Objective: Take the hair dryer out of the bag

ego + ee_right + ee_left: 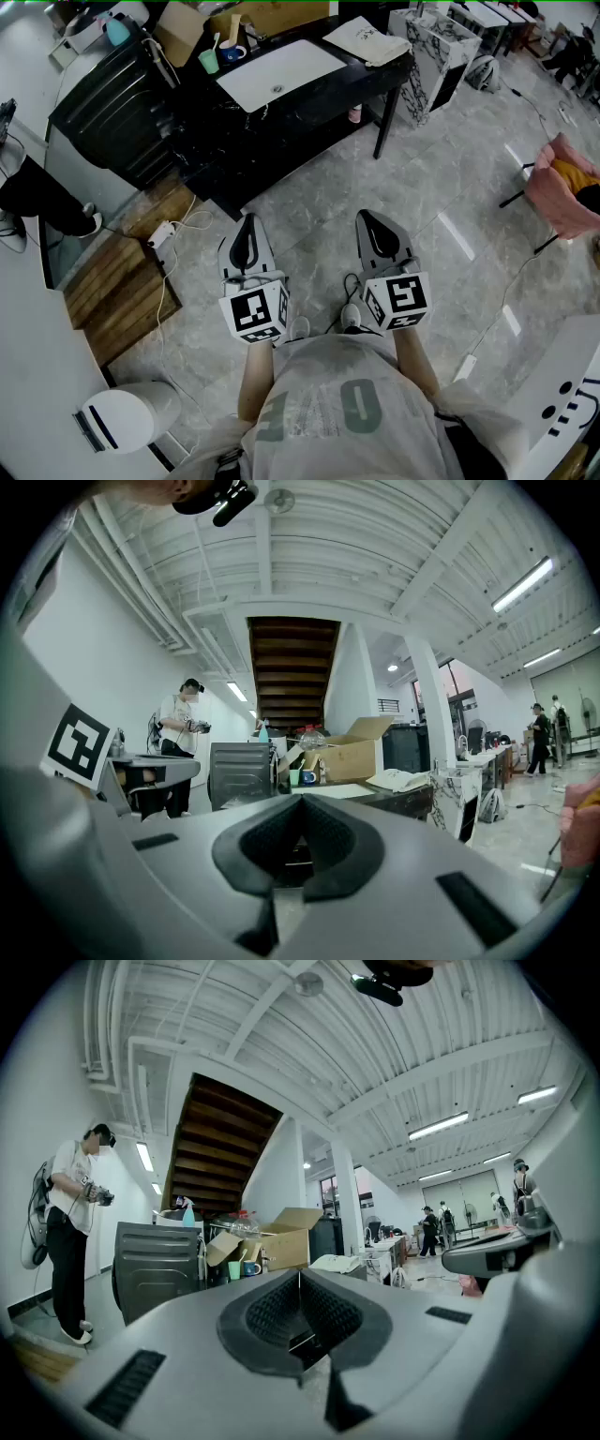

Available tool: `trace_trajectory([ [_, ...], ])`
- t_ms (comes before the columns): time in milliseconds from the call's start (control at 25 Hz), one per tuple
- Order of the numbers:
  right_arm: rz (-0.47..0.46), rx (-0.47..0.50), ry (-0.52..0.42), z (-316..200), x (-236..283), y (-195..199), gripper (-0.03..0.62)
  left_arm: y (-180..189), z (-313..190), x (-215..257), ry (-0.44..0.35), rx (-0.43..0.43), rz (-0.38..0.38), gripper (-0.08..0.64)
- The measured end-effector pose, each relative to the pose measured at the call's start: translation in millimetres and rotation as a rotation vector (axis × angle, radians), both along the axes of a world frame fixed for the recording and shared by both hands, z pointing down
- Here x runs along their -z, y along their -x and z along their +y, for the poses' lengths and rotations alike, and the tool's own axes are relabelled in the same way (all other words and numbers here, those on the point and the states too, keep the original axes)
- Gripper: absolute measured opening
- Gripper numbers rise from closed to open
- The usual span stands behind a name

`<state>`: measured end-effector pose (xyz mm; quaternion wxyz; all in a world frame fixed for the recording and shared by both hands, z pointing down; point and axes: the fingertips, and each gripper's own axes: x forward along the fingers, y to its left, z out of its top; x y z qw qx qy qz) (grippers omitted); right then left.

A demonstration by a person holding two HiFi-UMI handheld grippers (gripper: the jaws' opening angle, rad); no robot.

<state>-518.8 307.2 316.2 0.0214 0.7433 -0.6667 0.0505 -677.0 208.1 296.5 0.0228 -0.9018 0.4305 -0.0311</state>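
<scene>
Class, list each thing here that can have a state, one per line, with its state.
left gripper: shut, empty, over the floor.
right gripper: shut, empty, over the floor.
cardboard box: flaps open, on the table.
cloth bag: lying flat on the table.
patterned bag: upright on the floor beside the table.
green cup: upright on the table.

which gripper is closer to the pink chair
Right. The right gripper is on the side toward the pink chair, well apart from it; the left gripper is farther off, on the right gripper's other side.
</scene>
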Motion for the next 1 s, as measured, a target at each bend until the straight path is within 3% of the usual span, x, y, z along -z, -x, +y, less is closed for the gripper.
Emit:
trace_trajectory([
  [280,-0.015,-0.007,0.010,4,-5,-17,0.031,-8,-2,-4,0.012,0.016,0.000,0.029],
  [520,-0.184,-0.014,-0.015,17,-22,-54,0.030,-35,1,-17,0.028,0.018,-0.003,0.029],
  [1000,-0.148,-0.022,0.052,35,-57,-119,0.031,-99,2,-38,0.050,0.016,0.038,0.029],
])
